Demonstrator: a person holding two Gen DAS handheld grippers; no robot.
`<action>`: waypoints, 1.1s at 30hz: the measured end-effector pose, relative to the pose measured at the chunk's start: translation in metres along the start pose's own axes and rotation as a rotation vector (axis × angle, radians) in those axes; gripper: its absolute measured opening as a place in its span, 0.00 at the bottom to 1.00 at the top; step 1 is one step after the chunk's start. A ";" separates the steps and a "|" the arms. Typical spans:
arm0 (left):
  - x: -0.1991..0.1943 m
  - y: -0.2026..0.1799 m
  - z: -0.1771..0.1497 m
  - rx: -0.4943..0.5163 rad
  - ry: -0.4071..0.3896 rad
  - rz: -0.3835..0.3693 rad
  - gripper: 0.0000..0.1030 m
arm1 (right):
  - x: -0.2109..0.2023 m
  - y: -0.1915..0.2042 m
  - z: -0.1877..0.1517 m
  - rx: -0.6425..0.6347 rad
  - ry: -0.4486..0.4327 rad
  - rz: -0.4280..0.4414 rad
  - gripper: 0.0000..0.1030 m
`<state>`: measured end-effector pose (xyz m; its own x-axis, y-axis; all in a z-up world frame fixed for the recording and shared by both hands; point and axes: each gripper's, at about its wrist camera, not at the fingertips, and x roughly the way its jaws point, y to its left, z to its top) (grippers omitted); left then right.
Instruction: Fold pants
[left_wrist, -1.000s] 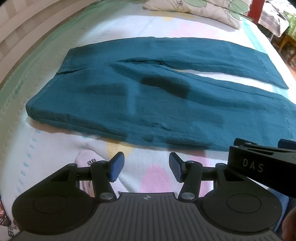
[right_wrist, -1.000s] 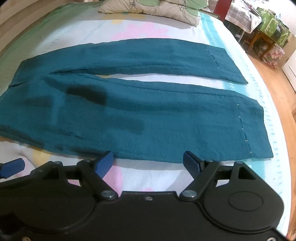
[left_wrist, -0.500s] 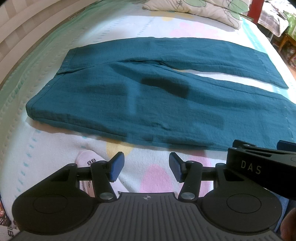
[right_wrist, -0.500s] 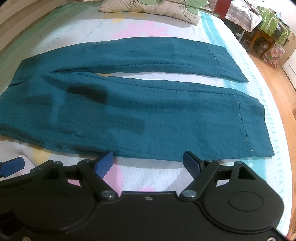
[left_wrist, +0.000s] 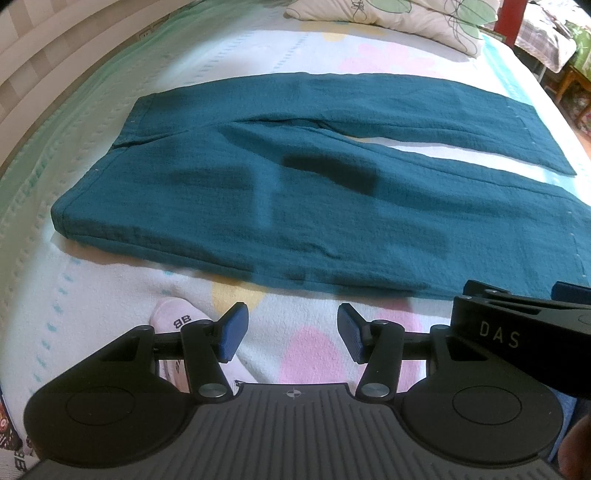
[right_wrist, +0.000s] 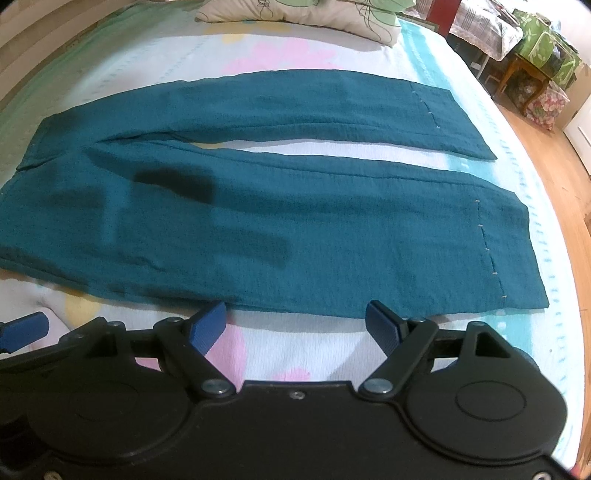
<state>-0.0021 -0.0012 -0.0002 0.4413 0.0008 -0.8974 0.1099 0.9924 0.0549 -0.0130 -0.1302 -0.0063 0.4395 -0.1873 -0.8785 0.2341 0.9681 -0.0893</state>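
Pants (left_wrist: 295, 206): one teal pair, flat on bed (left_wrist: 258, 55); one pillow (right_wrist: 303, 14) at 12 o'clock. Left gripper (left_wrist: 291, 334) and right gripper (right_wrist: 295, 323) both released, empty.

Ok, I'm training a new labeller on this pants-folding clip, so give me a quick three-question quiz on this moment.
1. True or false: the teal pants are already folded in half.
2. Which lies at the far end of the bed? A) a towel B) a pillow C) a basket
3. What does the right gripper hold?

Key: 1 false, both legs lie spread apart. 2 B. 3 Nothing; like the left gripper, it is open, short of the pants' near edge.
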 end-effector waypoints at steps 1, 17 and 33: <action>0.000 0.000 0.000 0.000 0.000 -0.001 0.51 | 0.000 0.000 0.000 0.001 0.000 0.000 0.80; 0.000 0.000 0.000 -0.001 0.001 -0.002 0.51 | 0.001 -0.002 0.002 0.018 0.008 0.013 0.79; -0.002 0.002 0.001 -0.018 -0.015 -0.035 0.51 | 0.003 -0.004 0.001 0.063 0.015 0.035 0.72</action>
<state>-0.0021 0.0002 0.0025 0.4507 -0.0353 -0.8920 0.1093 0.9939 0.0158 -0.0120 -0.1352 -0.0077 0.4351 -0.1506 -0.8877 0.2729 0.9616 -0.0294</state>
